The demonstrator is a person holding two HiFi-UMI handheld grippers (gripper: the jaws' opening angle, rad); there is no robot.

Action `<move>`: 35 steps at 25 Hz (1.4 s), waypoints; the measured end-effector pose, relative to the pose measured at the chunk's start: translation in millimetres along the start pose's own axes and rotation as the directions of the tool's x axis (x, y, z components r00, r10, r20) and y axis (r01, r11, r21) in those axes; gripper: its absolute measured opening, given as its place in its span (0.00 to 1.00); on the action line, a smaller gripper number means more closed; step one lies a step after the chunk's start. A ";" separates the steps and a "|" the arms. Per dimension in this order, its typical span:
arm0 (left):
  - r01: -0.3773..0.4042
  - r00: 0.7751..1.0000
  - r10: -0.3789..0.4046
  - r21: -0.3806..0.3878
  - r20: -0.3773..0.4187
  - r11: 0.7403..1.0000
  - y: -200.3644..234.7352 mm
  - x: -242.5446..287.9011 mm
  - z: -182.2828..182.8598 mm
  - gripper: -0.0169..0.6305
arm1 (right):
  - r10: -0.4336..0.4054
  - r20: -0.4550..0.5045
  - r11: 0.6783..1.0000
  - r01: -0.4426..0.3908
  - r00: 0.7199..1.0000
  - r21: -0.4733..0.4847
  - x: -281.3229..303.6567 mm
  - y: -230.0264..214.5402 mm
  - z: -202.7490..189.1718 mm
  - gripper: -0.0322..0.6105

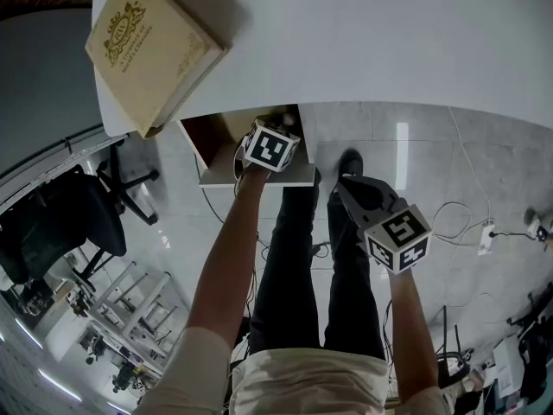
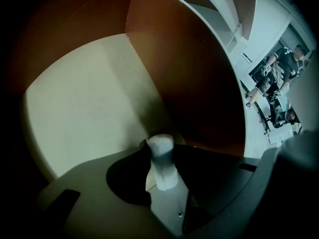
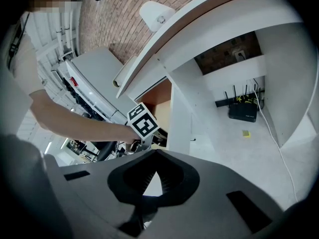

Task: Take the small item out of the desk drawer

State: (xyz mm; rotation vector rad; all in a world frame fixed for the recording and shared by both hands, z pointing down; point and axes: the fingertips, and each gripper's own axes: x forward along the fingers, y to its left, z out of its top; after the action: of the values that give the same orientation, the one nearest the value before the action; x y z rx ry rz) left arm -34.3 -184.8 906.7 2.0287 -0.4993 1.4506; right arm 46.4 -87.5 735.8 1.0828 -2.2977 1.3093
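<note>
The left gripper point(image 1: 275, 132) reaches into the open drawer point(image 1: 207, 141), jaws closed on the small white item point(image 2: 162, 161) (grasp looks made). Next: lift it out, clearing the tabletop point(image 1: 389, 41). The right gripper point(image 3: 152, 183) hangs aside, jaws together.

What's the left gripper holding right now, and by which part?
A small white item, pinched by its lower end; its rounded top sticks out past the jaws.
</note>
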 end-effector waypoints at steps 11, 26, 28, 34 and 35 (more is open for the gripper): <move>-0.021 0.998 0.021 -0.006 0.060 1.000 14.7 -22.3 10.6 0.25 | -0.008 0.010 0.999 0.008 1.000 0.031 5.0 -6.6 11.3 0.09; -0.026 0.975 0.044 -0.085 0.219 0.996 38.2 -74.4 20.7 0.25 | -0.042 -0.028 0.995 0.040 0.999 -0.089 20.6 20.8 34.8 0.09; -0.027 0.970 0.047 -0.090 0.239 0.996 39.4 -81.7 21.3 0.25 | -0.049 -0.030 0.994 0.046 0.998 -0.097 22.8 23.4 38.6 0.09; -0.007 0.955 0.029 -0.075 0.296 0.997 39.6 -98.5 20.0 0.25 | -0.074 -0.053 0.993 0.068 0.996 -0.097 34.5 30.6 39.7 0.09; 0.002 0.951 0.024 -0.082 0.308 0.997 40.2 -102.5 19.4 0.25 | -0.077 -0.061 0.993 0.071 0.995 -0.096 36.5 32.1 39.7 0.09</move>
State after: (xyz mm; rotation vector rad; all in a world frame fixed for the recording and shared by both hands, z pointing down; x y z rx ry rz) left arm -79.1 -231.5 815.5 2.2001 -0.6872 1.1015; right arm 3.0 -127.6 714.9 1.0679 -2.2264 1.1786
